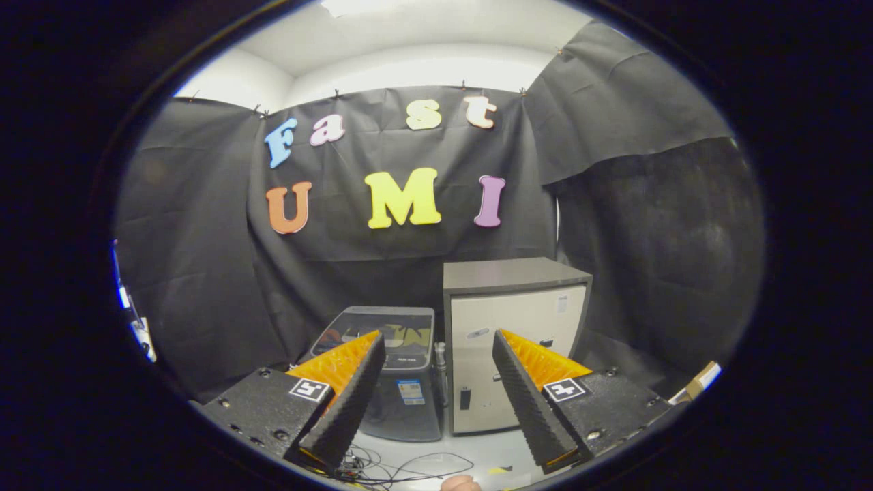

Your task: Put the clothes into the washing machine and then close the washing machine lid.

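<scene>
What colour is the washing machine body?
Dark grey, clearest in the gripper view: washing machine.

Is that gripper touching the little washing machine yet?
Apart. In the gripper view, the gripper is open and holds nothing; the washing machine stands well beyond its fingers, beside the cabinet.

Count: one washing machine (402,382), lid down. One cabinet (511,341) just beside it. One gripper (440,402), two fingers (348,402), spread apart, nothing between. One tangle of cables (389,467) on floor.
</scene>
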